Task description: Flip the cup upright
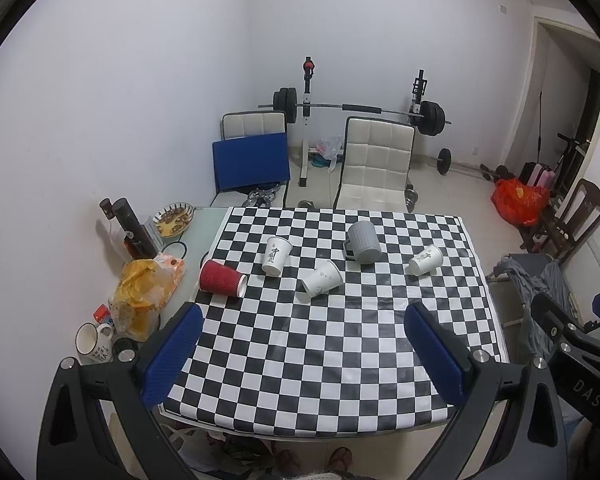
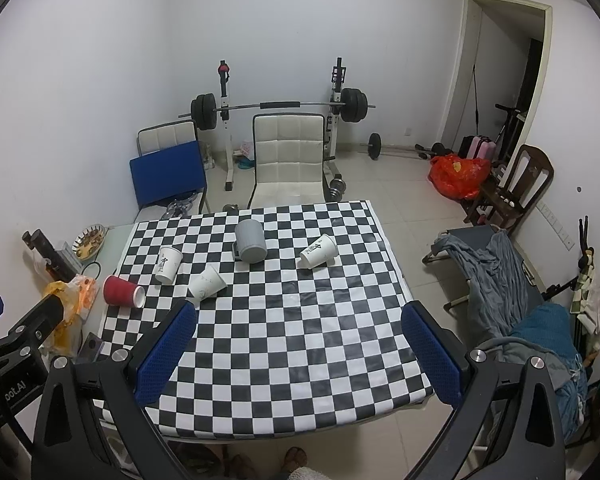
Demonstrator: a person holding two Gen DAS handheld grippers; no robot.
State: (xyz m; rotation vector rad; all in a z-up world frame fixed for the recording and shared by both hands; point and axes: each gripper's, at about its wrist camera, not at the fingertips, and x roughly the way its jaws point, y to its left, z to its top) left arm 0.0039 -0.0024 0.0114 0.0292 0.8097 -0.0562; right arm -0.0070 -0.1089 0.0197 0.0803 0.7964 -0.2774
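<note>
Writing: the other gripper's body, seen at the edge of each wrist view, carries pale letters; "DAS" reads on the one in the left wrist view; the one in the right wrist view shows partly hidden lettering ending in "ot.AI"; two of the white paper cups bear black brush characters too small to read.
Desk: a desk [image 1: 204, 232] under a black-and-white checkered cloth [image 1: 320, 344]; five cups sit on its far half.
Red cup: a red paper cup [image 1: 221, 279] lies on its side at the cloth's left edge, its white inside showing empty.
White cups: a printed white cup [image 1: 276, 255] stands mouth down just right of the red one; a plain white cup [image 1: 322, 279] lies tipped near the middle; another printed white cup [image 1: 425, 261] lies on its side to the right.
Grey mug: a ribbed grey mug [image 1: 364, 242] stands mouth down between the white cups, handle to the left.
Side clutter: a dish of brown food [image 1: 173, 219], a yellow bag [image 1: 144, 292] and a white mug [image 1: 93, 340] with dark print, open and seemingly empty, sit left of the cloth.
Left gripper [image 1: 302, 314]: jaws spread wide, grasping nothing, above the near cloth.
Right gripper [image 2: 298, 314]: jaws likewise released and empty, well short of the cups.
</note>
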